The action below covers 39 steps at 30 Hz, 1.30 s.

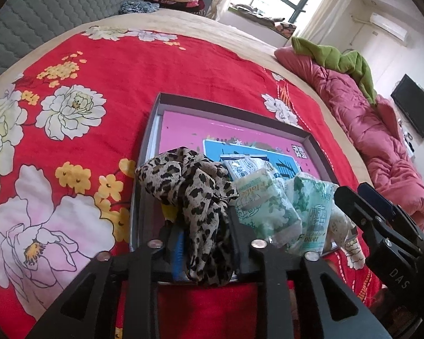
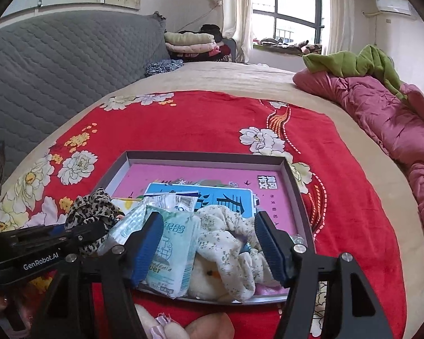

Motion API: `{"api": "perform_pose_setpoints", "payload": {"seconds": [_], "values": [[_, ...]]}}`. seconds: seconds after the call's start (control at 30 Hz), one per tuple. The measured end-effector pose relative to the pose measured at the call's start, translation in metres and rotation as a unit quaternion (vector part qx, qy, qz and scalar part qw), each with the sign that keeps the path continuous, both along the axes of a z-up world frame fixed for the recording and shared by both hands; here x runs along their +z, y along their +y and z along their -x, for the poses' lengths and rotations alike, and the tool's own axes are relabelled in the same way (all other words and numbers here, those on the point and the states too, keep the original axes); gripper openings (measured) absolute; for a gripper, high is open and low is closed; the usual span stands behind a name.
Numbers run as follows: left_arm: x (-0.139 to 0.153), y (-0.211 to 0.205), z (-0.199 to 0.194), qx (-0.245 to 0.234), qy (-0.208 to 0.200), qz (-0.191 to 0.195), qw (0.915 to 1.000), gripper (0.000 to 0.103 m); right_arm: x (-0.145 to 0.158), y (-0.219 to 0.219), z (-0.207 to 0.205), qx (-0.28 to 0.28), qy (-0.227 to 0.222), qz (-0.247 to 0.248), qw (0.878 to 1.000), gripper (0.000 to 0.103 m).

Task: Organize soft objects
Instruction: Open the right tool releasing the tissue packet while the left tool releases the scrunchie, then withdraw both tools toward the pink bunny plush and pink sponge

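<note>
A shallow grey box with a pink printed floor lies on the red flowered blanket. My left gripper is shut on a leopard-print cloth, held at the box's near left corner; the cloth also shows in the right wrist view. Tissue packs lie in the box beside it. My right gripper is open, its blue-padded fingers astride a tissue pack and a cream floral cloth over a plush toy.
A pink quilt with a green blanket lies along the bed's right side. Folded clothes are stacked at the far end by a grey quilted headboard. Pale soft items lie before the box.
</note>
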<state>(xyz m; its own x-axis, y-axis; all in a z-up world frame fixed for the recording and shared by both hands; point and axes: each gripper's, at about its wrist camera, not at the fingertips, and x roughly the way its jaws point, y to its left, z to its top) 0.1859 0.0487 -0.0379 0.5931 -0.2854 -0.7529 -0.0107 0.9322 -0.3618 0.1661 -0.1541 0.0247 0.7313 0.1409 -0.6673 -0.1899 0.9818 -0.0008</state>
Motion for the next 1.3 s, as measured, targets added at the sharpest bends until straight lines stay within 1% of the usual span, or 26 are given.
{"api": "perform_pose_setpoints", "payload": {"seconds": [0.13,0.27,0.3,0.37,0.53,0.7,0.87,0.97,1.17,1.3], "values": [[0.001,0.001,-0.001,0.002,0.002,0.003,1.0,0.034,0.003,-0.001,0.002,-0.002,-0.005,0.002,1.0,0.066],[0.003,0.001,0.0,0.003,-0.001,0.003,1.0,0.048,0.005,-0.002,0.003,-0.002,-0.004,0.001,1.0,0.066],[0.004,0.002,0.0,0.003,-0.001,0.003,1.0,0.049,0.006,-0.002,0.003,-0.002,-0.005,0.001,1.0,0.066],[0.005,0.003,-0.001,0.006,0.004,0.006,1.0,0.05,0.006,-0.002,0.003,-0.003,-0.004,0.002,1.0,0.067],[0.011,0.008,0.002,0.014,-0.005,0.007,0.9999,0.05,0.011,-0.005,0.006,-0.008,-0.005,-0.004,1.0,0.067],[0.01,0.009,0.003,0.016,-0.004,0.001,0.9999,0.05,0.016,-0.008,0.01,-0.01,-0.011,-0.003,1.0,0.067],[0.015,0.011,0.004,0.018,-0.01,0.005,0.9998,0.051,0.019,-0.008,0.012,-0.01,-0.014,-0.002,1.0,0.067],[0.018,0.012,0.006,0.02,-0.013,0.004,0.9997,0.057,0.023,-0.009,0.014,-0.01,-0.018,-0.003,1.0,0.067],[0.031,0.014,0.012,0.024,-0.025,0.0,0.9994,0.063,0.033,-0.016,0.021,-0.01,-0.026,-0.009,1.0,0.07],[0.048,0.012,0.023,0.023,-0.038,-0.006,0.999,0.066,0.041,-0.025,0.028,-0.009,-0.034,-0.012,0.999,0.07]]}}
